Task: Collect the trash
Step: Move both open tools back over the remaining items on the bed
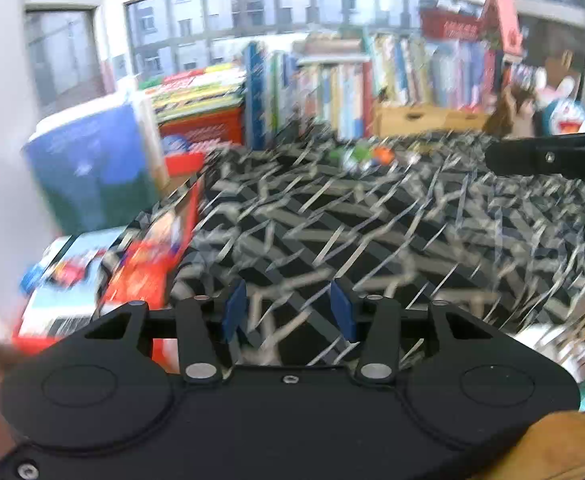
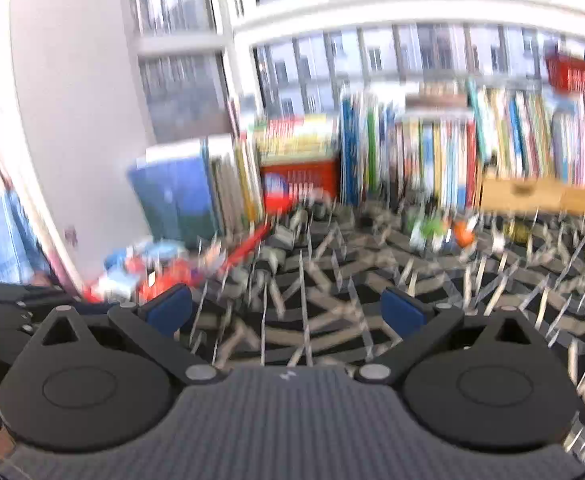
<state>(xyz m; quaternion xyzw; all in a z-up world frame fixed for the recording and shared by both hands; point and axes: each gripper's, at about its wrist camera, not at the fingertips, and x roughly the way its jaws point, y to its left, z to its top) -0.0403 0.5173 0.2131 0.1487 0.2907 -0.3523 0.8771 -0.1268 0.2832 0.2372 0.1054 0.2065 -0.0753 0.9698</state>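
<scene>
My left gripper (image 1: 289, 310) stands partly open with only the patterned cloth (image 1: 372, 232) showing between its blue pads, and my right gripper (image 2: 288, 312) is spread wide with nothing in it. Neither one carries anything. The likeliest trash I can make out is a small heap of green, white and orange scraps (image 2: 438, 232) lying on the cloth near its far edge, in front of the row of books (image 2: 452, 148); it is too blurred to say what the pieces are.

I judge the step is the reach toward that heap. To do it well I should slow my hands so the view settles, bring the wide right gripper over one scrap, and close on the scrap alone without pinching the cloth under it.

The left view shows my other gripper entering at the right edge, and a flat red box (image 1: 148, 264) close by on the left. The right view shows blue fabric at its left edge.
</scene>
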